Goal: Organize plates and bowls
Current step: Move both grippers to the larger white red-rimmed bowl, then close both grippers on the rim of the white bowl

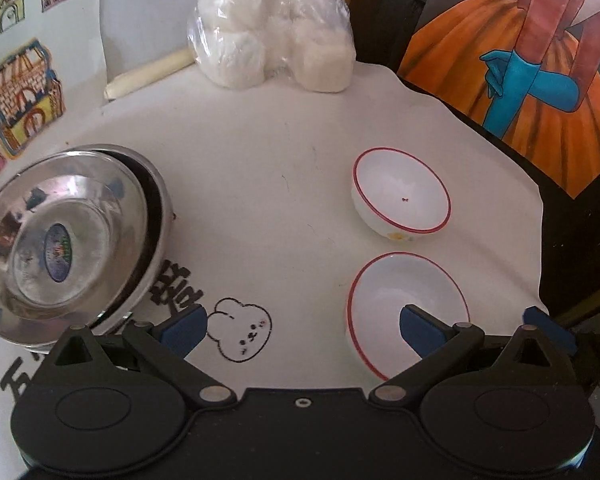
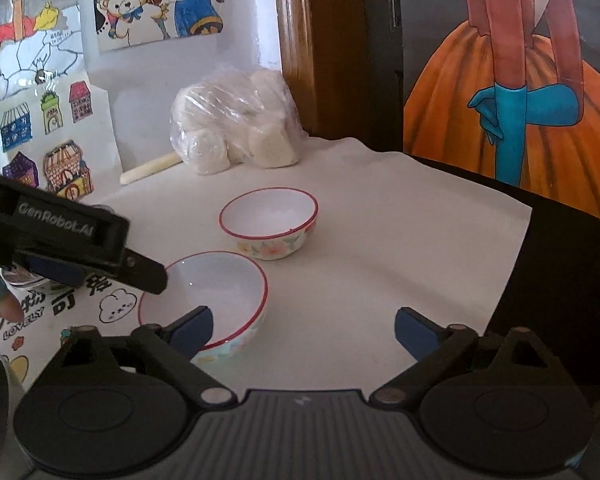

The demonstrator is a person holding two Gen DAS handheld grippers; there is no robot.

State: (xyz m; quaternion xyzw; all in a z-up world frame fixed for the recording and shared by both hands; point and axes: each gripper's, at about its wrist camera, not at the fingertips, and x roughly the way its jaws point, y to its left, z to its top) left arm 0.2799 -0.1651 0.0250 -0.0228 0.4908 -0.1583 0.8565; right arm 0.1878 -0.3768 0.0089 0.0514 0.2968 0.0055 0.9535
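We see two white ceramic bowls with a thin red rim and a flower pattern on the outside, both upright on the white table cover [image 2: 380,216], apart from each other. The near bowl [image 1: 406,312] stands toward the near right part of the cover, and the far bowl [image 1: 400,194] stands just behind it, closer to the right edge. At the left edge lies a stack of shiny steel plates [image 1: 66,240], the upper one sitting a little shifted on the lower one.

We judge that the bowls are stiff, smooth and breakable, and not heavy; the glaze is probably slippery, so the rim wall is the best place to take hold, one finger inside and one outside. The steel plates are thin and slick, and only their edge gives a hold.

The left gripper [image 1: 304,330] has its tongs apart and holds nothing; its right finger is over the inside of the near bowl. The right gripper [image 2: 304,330] is also spread wide and empty, with its left finger at the near wall of the same bowl.
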